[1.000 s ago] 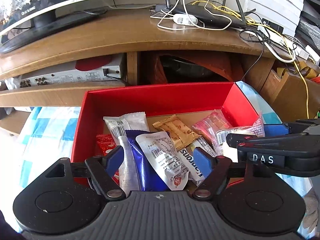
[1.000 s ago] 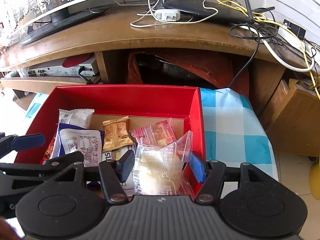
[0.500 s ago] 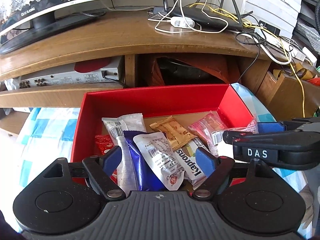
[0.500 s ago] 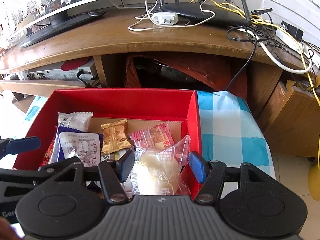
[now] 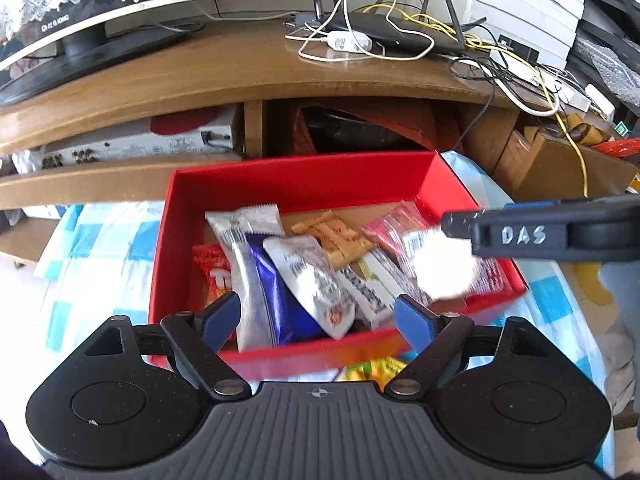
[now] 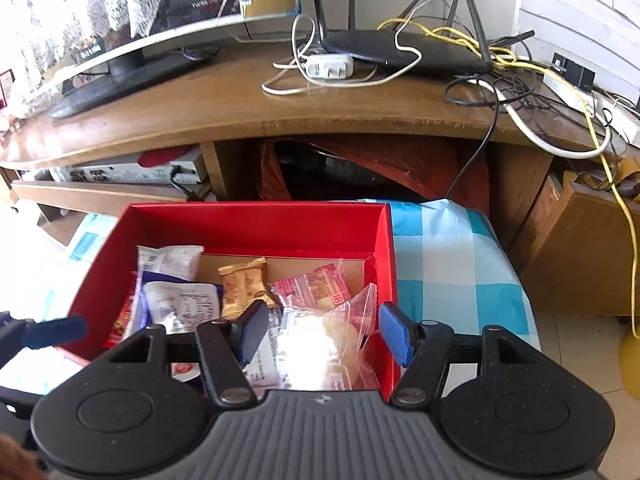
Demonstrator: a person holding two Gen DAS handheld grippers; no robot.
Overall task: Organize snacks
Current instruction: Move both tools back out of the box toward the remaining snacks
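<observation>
Two hand-held grippers hang over an open red cardboard box (image 5: 296, 184) of wrapped snacks on a blue-and-white checked cloth (image 6: 452, 264). The left hand-held gripper (image 5: 318, 318) has its blue pads spread and opening wider, pressing on nothing; a silver-and-blue foil packet (image 5: 260, 288) and a white printed sachet (image 5: 312, 276) lie just ahead between its fingers, loose in the box. Right of those rest a tan biscuit wrapper (image 5: 334, 234) and a pink sweet packet (image 5: 394, 224). The right hand-held gripper (image 6: 322, 336) stands part-spread around a clear plastic bag holding a pale round bun (image 6: 324, 340); glare hides the contact, so whether its pads pinch the bag cannot be told. The bag sits at the box's right near corner. Done well, this step likely means letting each packet settle flat, then lifting straight clear so no pad snags crinkly film. A yellow-green wrapper (image 5: 372, 368) peeks out beneath the left tool, outside the box.
</observation>
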